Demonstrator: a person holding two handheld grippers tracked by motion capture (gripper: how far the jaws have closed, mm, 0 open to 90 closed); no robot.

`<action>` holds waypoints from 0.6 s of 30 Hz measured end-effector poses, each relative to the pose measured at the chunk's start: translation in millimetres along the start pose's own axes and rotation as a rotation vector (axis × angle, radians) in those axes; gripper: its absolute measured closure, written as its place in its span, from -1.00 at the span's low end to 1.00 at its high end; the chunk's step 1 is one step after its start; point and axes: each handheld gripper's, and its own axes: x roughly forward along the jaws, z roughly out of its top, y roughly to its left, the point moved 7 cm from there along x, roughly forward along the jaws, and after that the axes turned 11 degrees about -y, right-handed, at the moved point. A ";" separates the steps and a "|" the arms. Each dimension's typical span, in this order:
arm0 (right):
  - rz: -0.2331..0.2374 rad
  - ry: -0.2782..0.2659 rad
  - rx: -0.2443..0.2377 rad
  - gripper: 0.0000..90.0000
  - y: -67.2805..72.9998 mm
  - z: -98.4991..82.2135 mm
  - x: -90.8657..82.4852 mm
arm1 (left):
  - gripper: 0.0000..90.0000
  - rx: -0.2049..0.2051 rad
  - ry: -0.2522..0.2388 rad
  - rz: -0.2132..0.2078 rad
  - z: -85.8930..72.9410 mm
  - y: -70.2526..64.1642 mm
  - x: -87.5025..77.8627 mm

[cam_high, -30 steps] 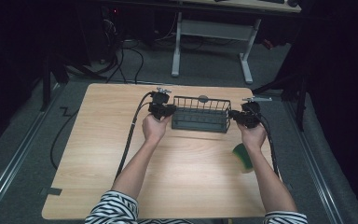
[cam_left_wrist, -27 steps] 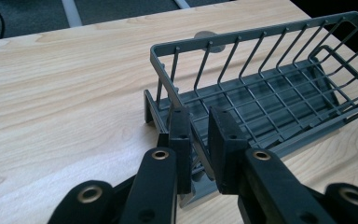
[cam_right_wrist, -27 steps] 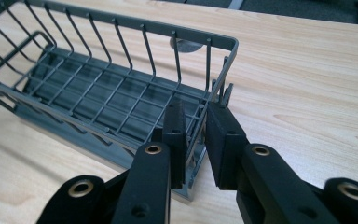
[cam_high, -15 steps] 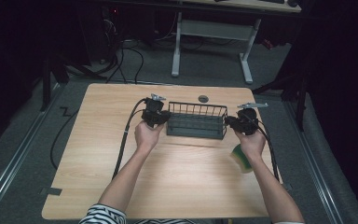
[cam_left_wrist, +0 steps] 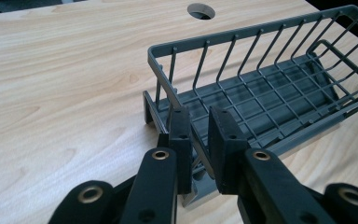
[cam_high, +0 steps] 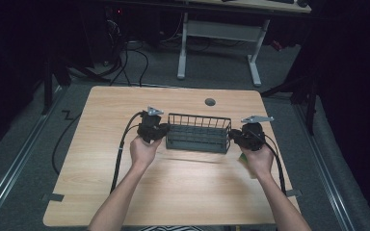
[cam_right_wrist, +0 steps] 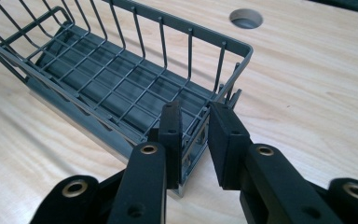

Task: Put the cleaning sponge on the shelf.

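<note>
1. A dark grey wire basket (cam_high: 198, 133), long and rectangular with upright wire walls and a grid floor, sits near the middle of the pale wooden surface (cam_high: 101, 159), its long sides running left to right in the high view.
2. The left tool (cam_high: 161, 131), a black two-jaw piece held in the person's left hand (cam_high: 143, 151), is at the basket's left short end.
3. In the left gripper view the left tool (cam_left_wrist: 199, 140) has its jaws drawn close together on either side of the basket's (cam_left_wrist: 279, 102) end wall, pinching the wire there.
4. The right tool (cam_high: 233, 136), held in the person's right hand (cam_high: 259, 159), meets the basket's right short end.
5. In the right gripper view the right tool (cam_right_wrist: 196, 135) straddles the end wall of the basket (cam_right_wrist: 121, 79) with one jaw inside and one outside, gripping the wire; its jaws have just eased apart a little, with the wire between them.
6. A round grommet hole (cam_high: 210, 102) lies in the surface beyond the basket, well apart from it.
7. A small green object (cam_high: 244, 158) shows on the surface just beside the right hand, partly hidden by it; what it is cannot be told.
8. A black cable (cam_high: 120, 149) trails from the left tool along the forearm towards the near edge.
</note>
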 end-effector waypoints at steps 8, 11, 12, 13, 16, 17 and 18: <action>0.030 0.009 -0.002 0.68 14.5 -3.5 -5.7 | 0.79 -0.022 -0.005 -0.013 -8.7 1.6 -16.1; 0.050 0.002 0.018 0.68 19.2 -7.2 -10.7 | 0.79 -0.028 -0.009 -0.026 -11.7 0.6 -21.0; 0.049 0.005 0.014 0.67 20.4 -7.7 -11.7 | 0.79 -0.024 -0.008 -0.024 -12.1 0.4 -22.0; 0.048 0.009 0.006 0.67 22.6 -8.3 -13.0 | 0.79 -0.017 -0.005 -0.023 -12.9 0.1 -23.7; 0.051 0.011 -0.004 0.67 25.4 -9.1 -14.8 | 0.79 -0.016 -0.005 -0.024 -14.9 0.1 -27.9; 0.055 0.012 -0.001 0.67 26.8 -10.0 -16.1 | 0.79 -0.019 -0.007 -0.029 -15.7 0.2 -29.4; 0.061 0.004 0.007 0.66 27.8 -11.2 -17.2 | 0.79 -0.022 -0.008 -0.033 -16.5 0.4 -30.5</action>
